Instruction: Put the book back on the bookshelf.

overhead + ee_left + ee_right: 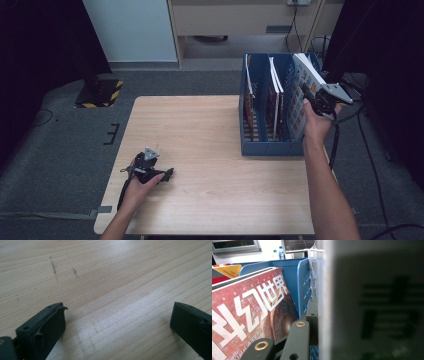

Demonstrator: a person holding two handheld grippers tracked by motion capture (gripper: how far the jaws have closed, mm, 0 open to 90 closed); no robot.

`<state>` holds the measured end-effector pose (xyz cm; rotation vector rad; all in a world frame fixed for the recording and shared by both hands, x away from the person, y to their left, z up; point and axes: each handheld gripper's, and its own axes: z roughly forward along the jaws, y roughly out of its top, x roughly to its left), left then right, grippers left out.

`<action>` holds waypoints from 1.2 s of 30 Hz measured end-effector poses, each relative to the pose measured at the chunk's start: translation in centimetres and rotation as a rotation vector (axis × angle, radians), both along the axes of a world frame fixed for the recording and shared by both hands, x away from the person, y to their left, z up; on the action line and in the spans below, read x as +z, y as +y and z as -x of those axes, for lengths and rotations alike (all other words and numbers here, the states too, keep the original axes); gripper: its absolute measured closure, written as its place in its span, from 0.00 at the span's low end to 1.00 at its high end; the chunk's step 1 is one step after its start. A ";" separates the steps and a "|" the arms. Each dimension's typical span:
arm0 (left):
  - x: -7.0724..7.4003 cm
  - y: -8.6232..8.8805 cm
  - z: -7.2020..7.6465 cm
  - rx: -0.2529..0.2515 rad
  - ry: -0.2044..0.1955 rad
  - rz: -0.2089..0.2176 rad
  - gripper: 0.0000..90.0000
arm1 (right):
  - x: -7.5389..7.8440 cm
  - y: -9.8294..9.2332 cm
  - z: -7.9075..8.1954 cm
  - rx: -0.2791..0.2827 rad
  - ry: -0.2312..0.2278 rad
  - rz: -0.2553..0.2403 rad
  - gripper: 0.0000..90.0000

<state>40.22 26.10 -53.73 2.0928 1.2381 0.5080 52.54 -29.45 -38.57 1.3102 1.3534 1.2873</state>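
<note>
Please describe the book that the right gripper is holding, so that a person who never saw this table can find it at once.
Look at the blue file rack on the right side of the wooden table. The book stands in its rightmost slot, gripped near its top by the right gripper. Unlike the upright red books beside it, it leans and has a pale cover.

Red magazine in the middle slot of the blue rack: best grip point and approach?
Take the red magazine by its top edge, coming from above. It stands upright between the blue rack dividers, so only that edge is free; set the tool's jaws across its thin thickness, one per face.
</note>
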 end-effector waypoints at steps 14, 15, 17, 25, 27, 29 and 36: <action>0.0 0.0 0.0 0.001 0.000 0.000 0.00 | -1.2 -0.3 0.0 -0.002 -0.006 -0.011 0.82; 0.0 0.0 0.0 0.001 0.000 0.000 0.00 | -1.1 -0.2 0.0 -0.002 -0.007 -0.007 0.82; 0.0 0.0 0.0 0.002 0.000 0.001 0.00 | -1.1 -0.2 0.0 0.001 -0.013 -0.001 0.82; 0.0 0.0 0.0 0.002 0.000 0.000 0.00 | -1.4 -0.1 -0.3 -0.009 -0.020 0.024 0.82; 0.0 0.0 0.0 0.002 0.000 0.001 0.00 | -1.6 -0.2 -0.4 -0.013 -0.021 0.029 0.82; 0.0 0.0 0.0 0.002 0.000 0.001 0.00 | -1.6 -0.2 -0.5 -0.013 -0.020 0.034 0.82; 0.0 0.0 0.0 0.002 0.000 0.001 0.00 | -1.8 -0.4 -0.6 -0.011 -0.024 0.033 0.82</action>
